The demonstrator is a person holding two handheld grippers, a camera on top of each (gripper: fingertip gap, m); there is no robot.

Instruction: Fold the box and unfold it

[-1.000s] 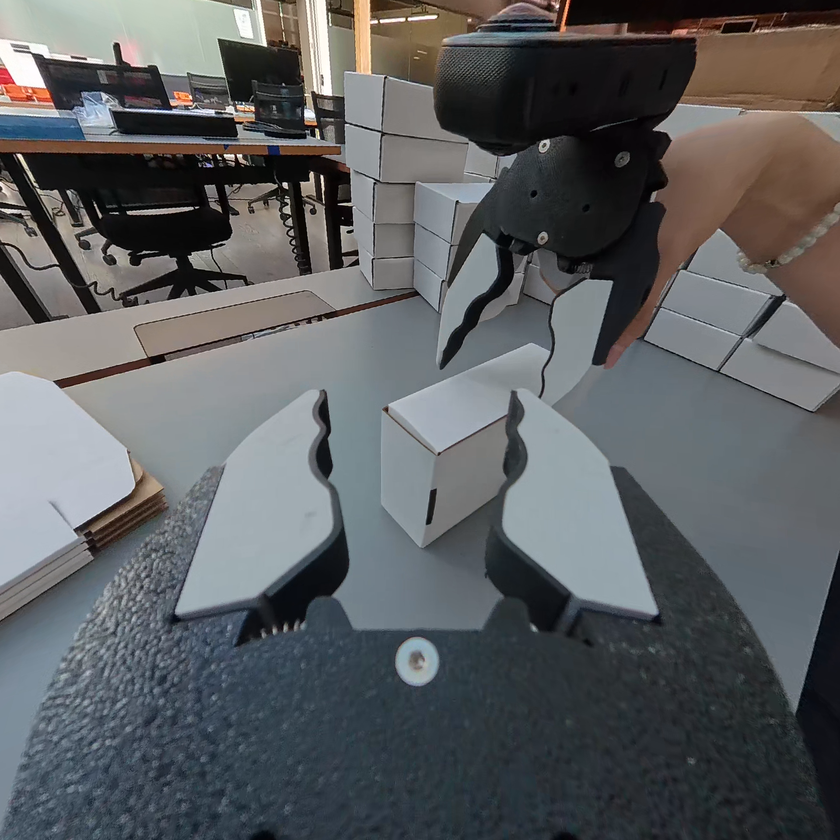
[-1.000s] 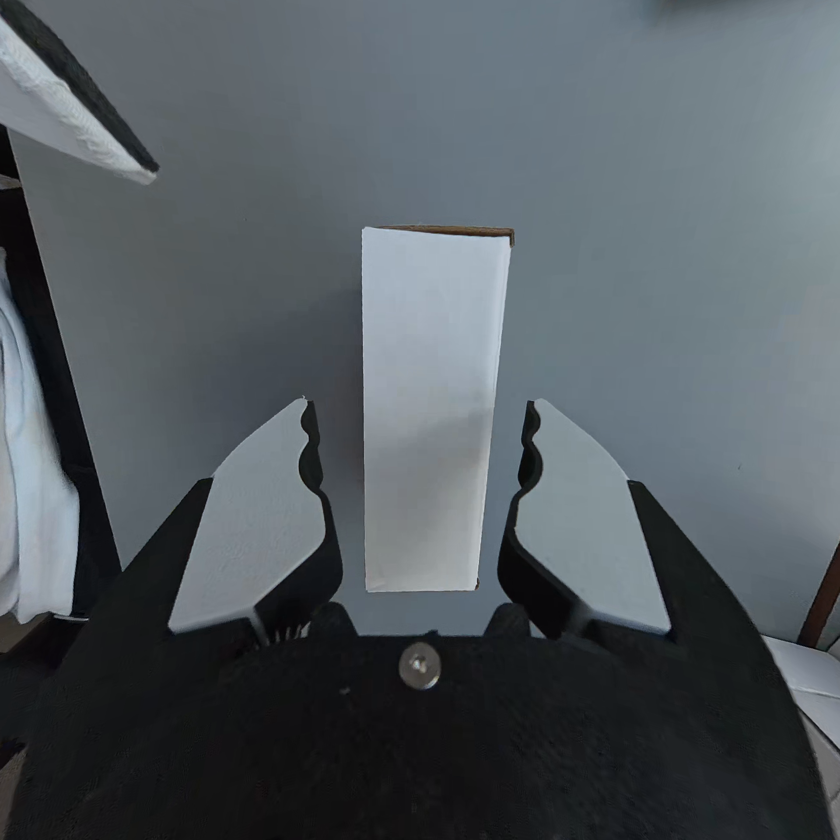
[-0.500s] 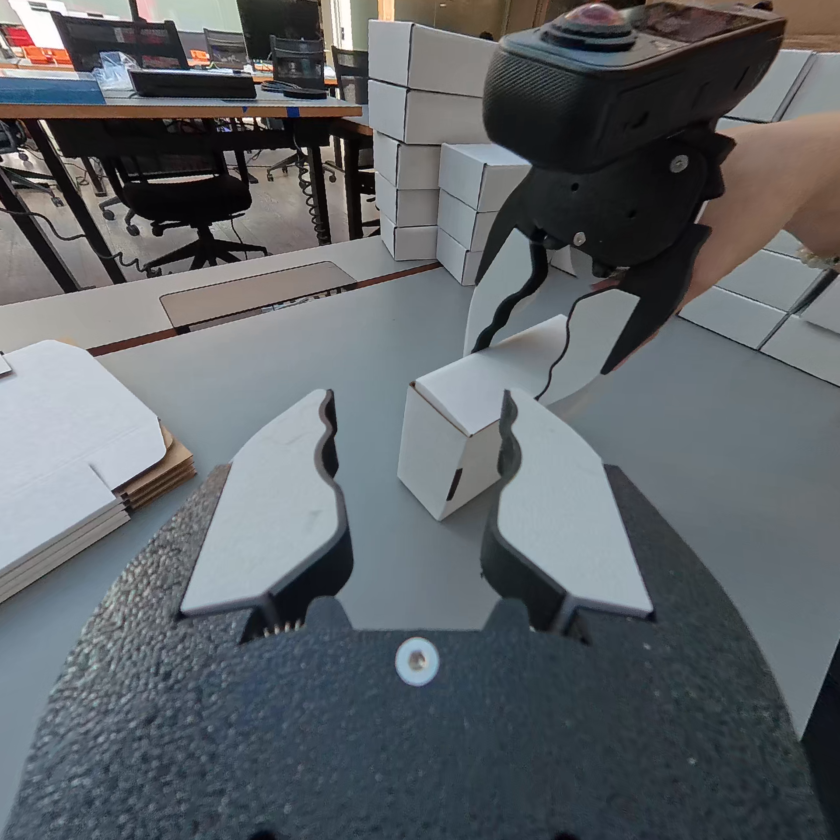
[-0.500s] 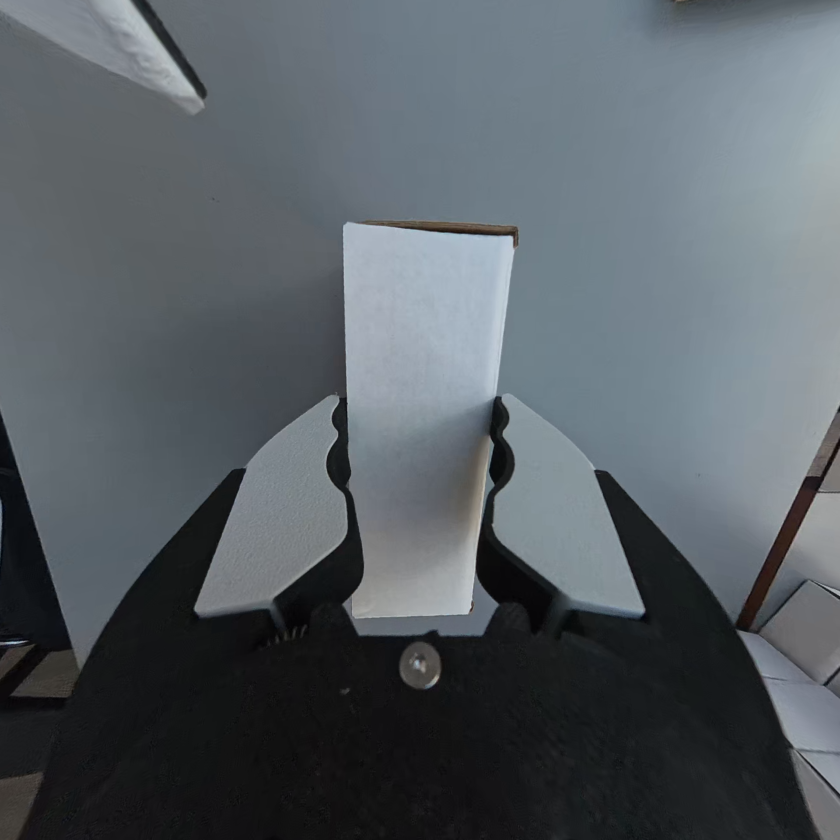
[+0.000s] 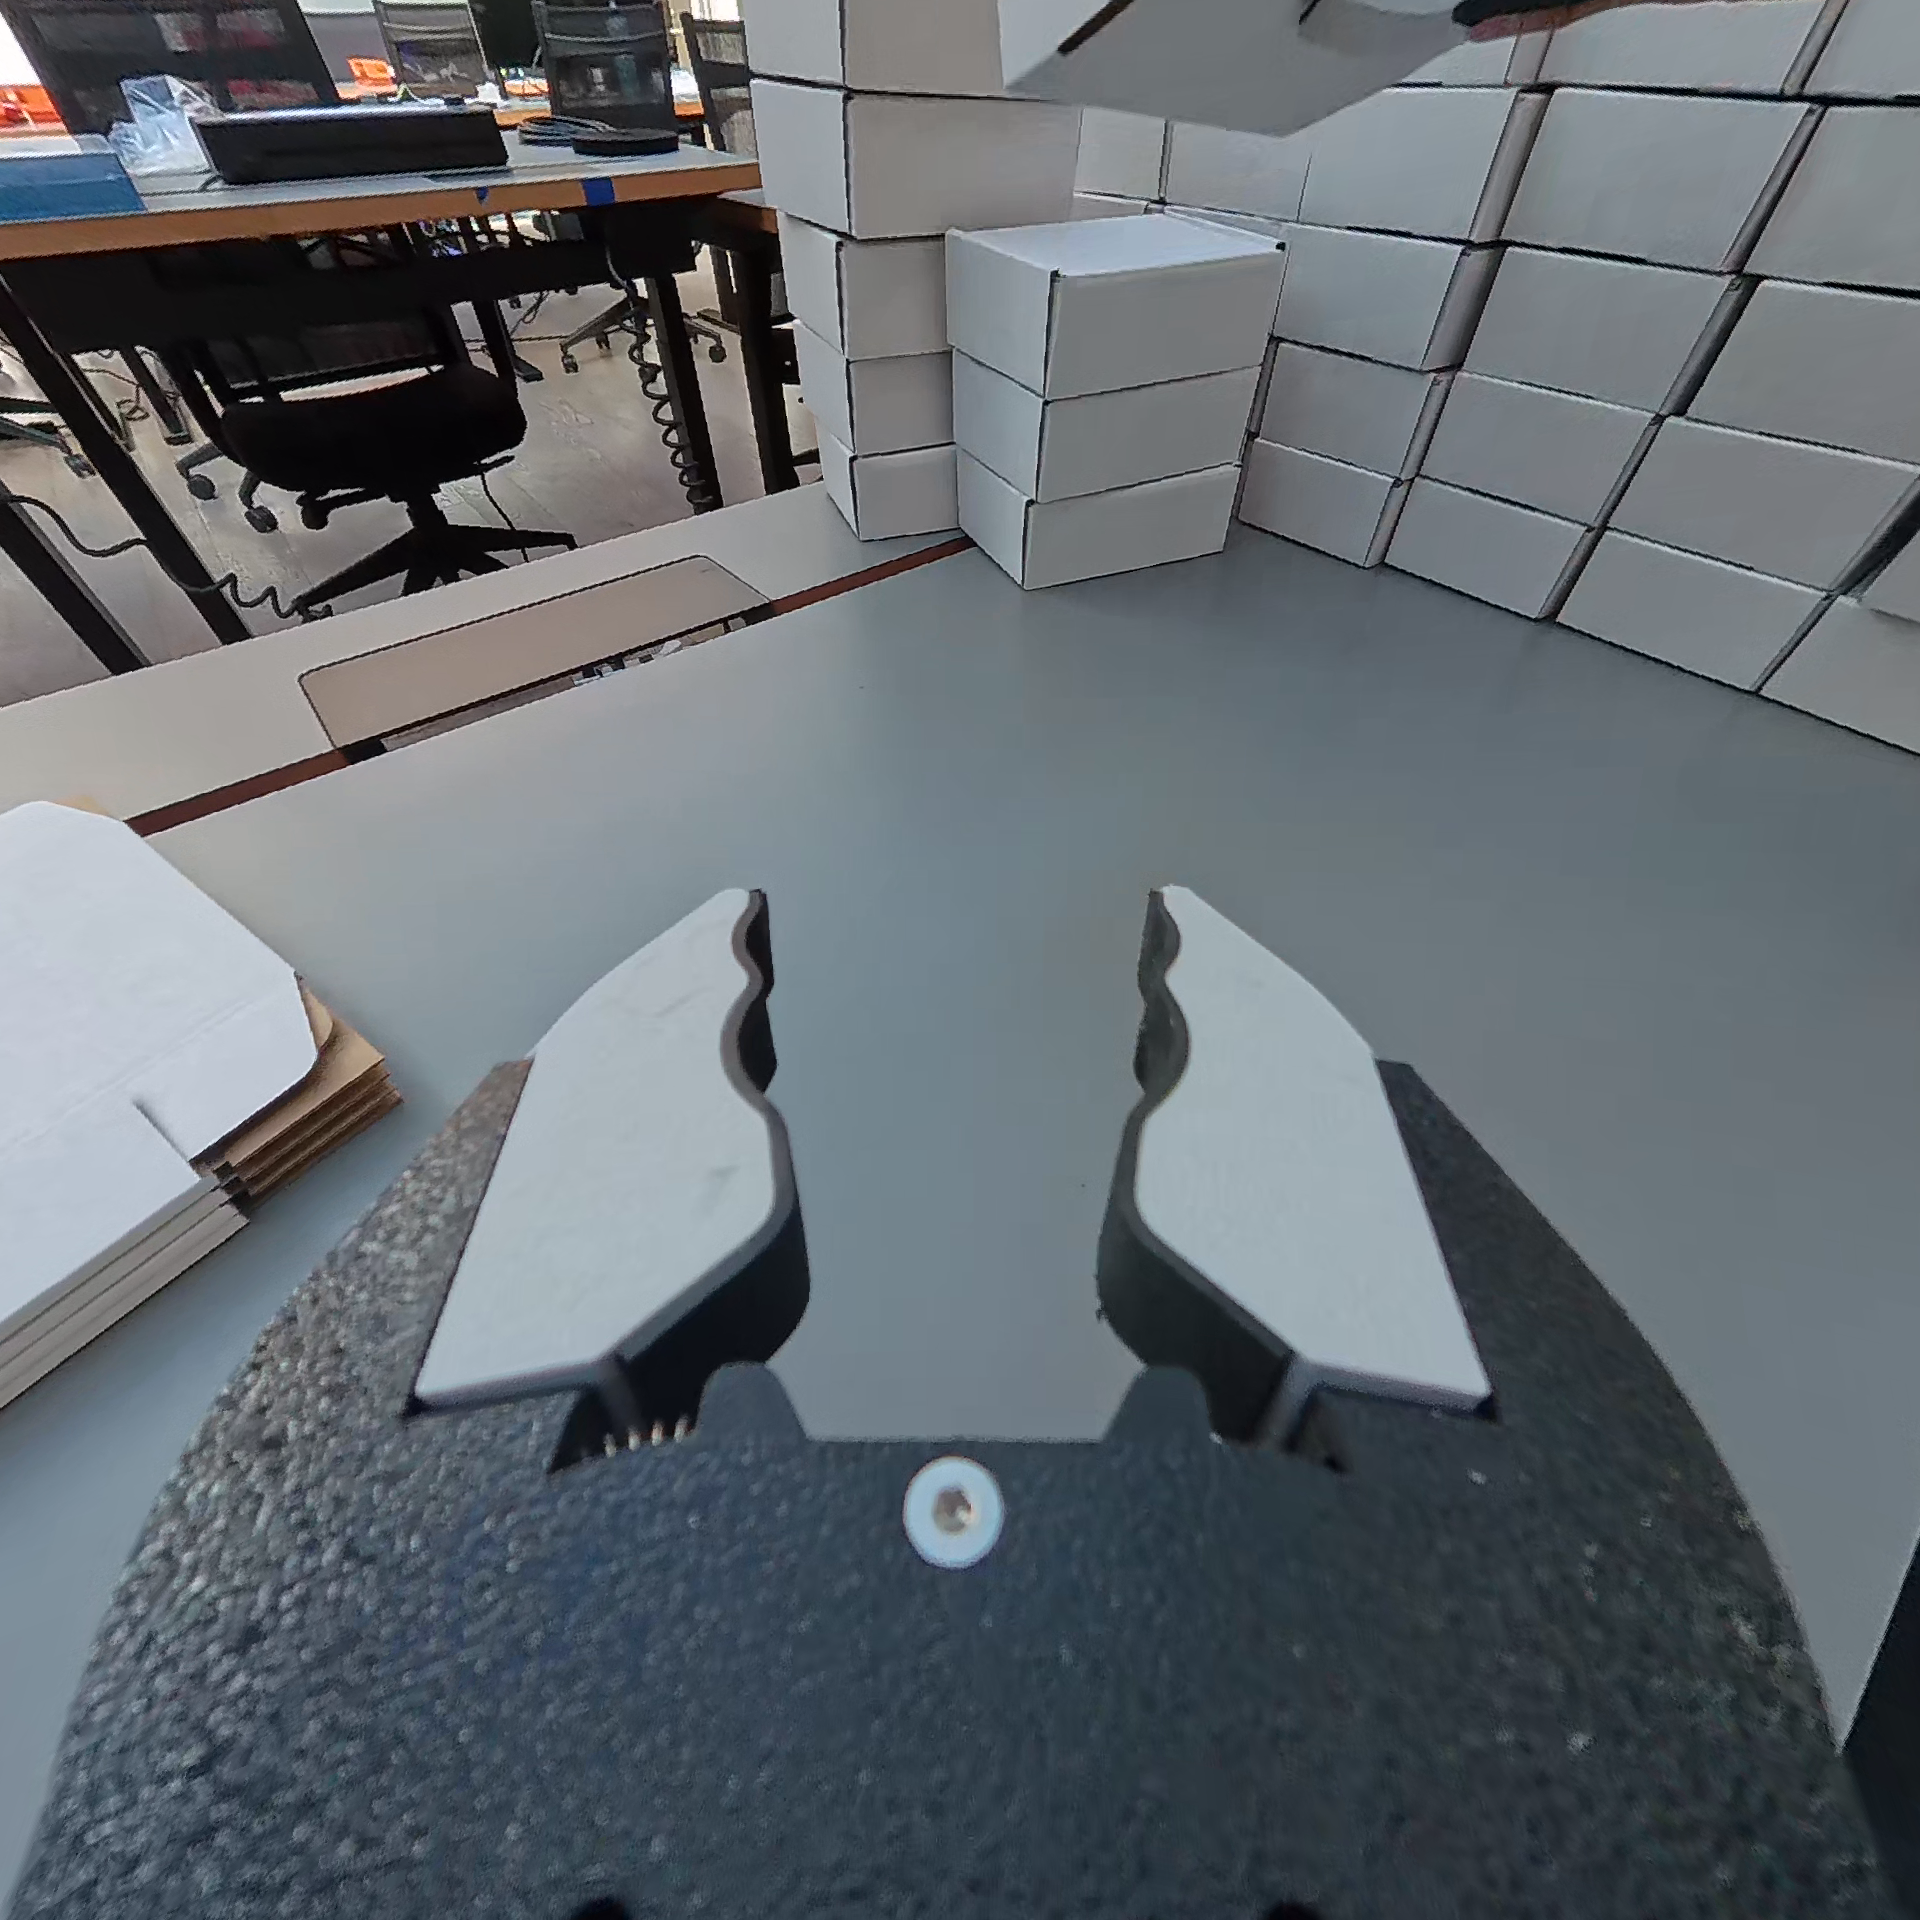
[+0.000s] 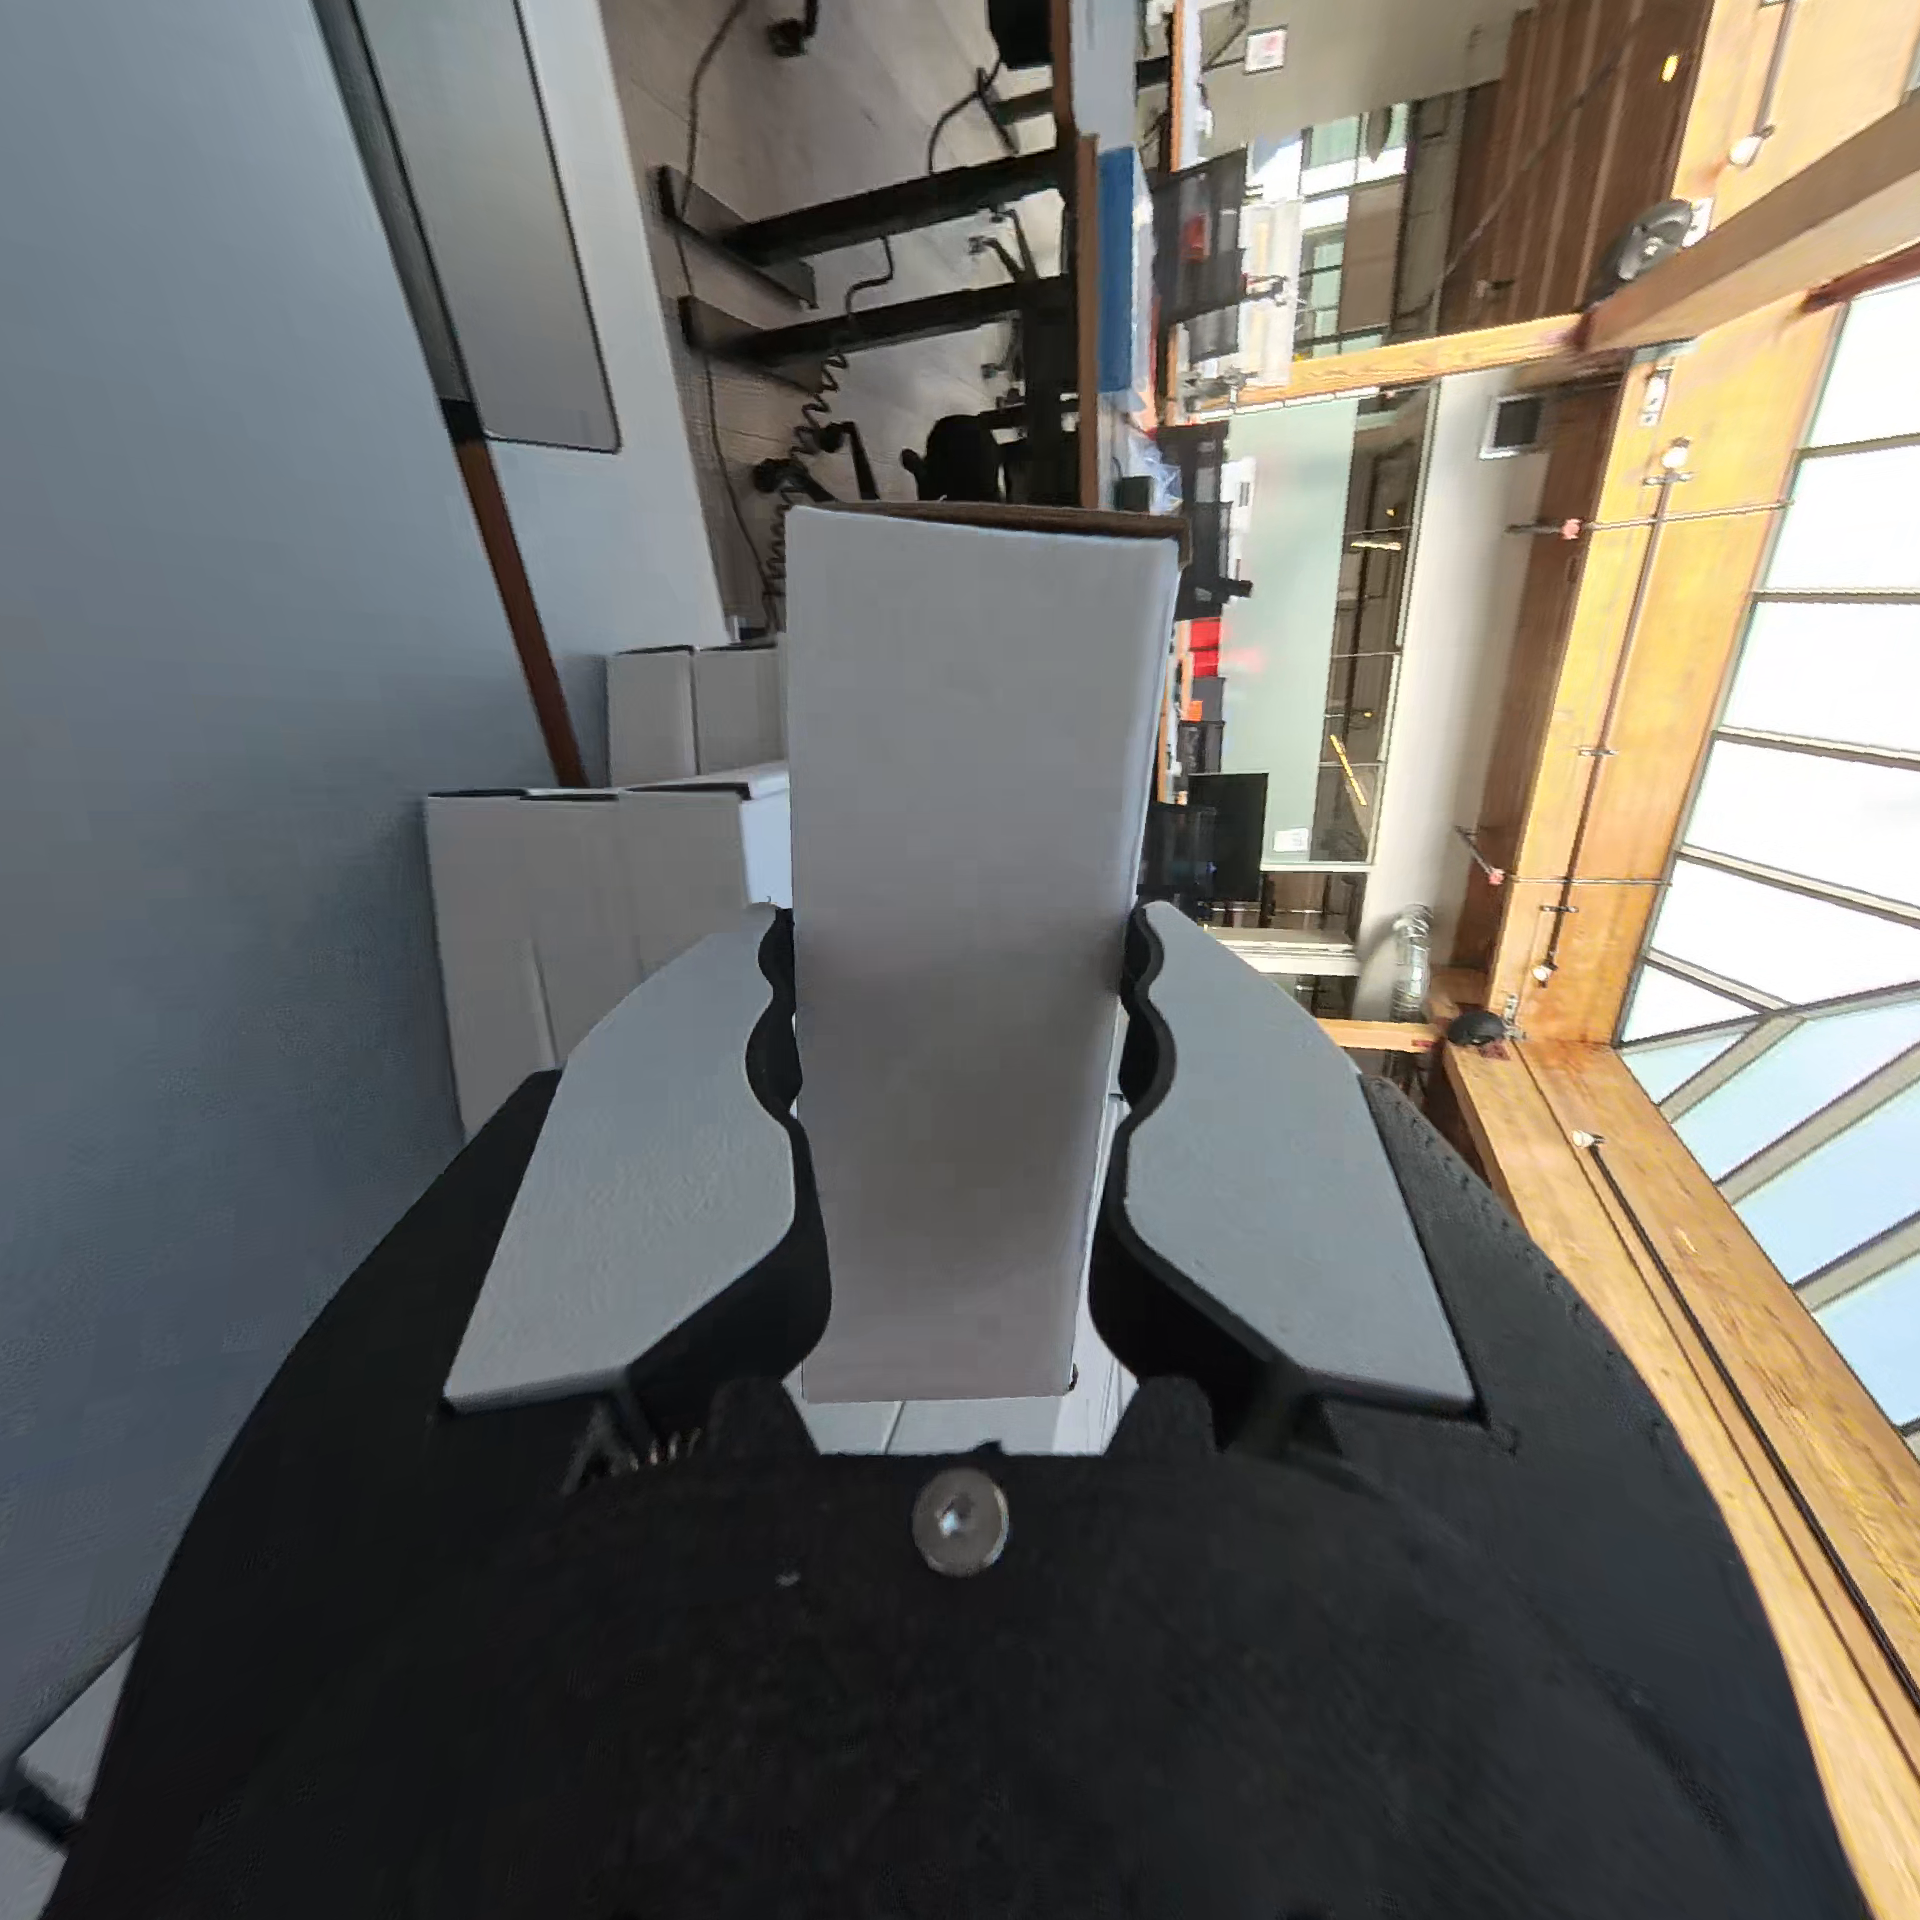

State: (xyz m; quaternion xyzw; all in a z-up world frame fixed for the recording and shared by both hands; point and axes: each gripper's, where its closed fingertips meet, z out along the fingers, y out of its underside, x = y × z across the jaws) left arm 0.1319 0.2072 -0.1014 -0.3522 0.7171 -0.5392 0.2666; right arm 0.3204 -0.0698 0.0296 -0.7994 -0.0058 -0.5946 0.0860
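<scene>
between the two fingers of the right gripper [image 6: 958, 925] sits the white box [image 6: 966, 935], clamped on its long sides and raised clear of the desk, its far end showing a brown cardboard edge. seen from the left wrist view, that same box [image 5: 1247, 73] appears only as a white underside at the top edge, high above the grey desk [image 5: 1039, 748]. the left gripper [image 5: 956, 904] hangs over the bare desk with its jaws spread wide and nothing between them. to its left lies a stack of flat box blanks [image 5: 135, 1049], white on top with brown edges. folded white boxes [image 5: 1112, 384] are piled in rows along the far side of the desk.
</scene>
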